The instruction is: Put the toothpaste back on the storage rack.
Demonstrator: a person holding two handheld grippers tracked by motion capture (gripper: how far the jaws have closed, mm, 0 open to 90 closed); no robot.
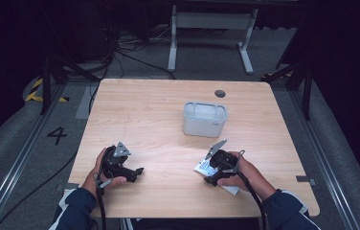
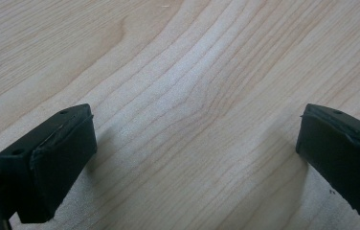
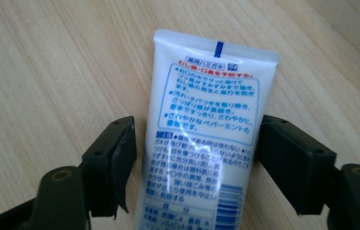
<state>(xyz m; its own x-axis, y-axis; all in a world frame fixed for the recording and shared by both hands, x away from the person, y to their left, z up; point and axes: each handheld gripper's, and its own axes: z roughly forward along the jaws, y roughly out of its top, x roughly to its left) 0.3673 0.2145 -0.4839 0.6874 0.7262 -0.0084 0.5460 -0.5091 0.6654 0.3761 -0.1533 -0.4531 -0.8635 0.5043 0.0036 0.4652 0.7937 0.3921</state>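
Lying flat between the right gripper's (image 3: 195,158) jaws, white tube (image 3: 207,134), jaws apart, right pad beside it

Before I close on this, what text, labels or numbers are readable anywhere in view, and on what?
"4": black numeral on the grey floor left of the table.
White tube between the right gripper fingers: blocks of blue Japanese print and one red line, too blurred to read; a barcode near the bottom edge of the right gripper view, digits unreadable.
Grey container: no lettering visible.
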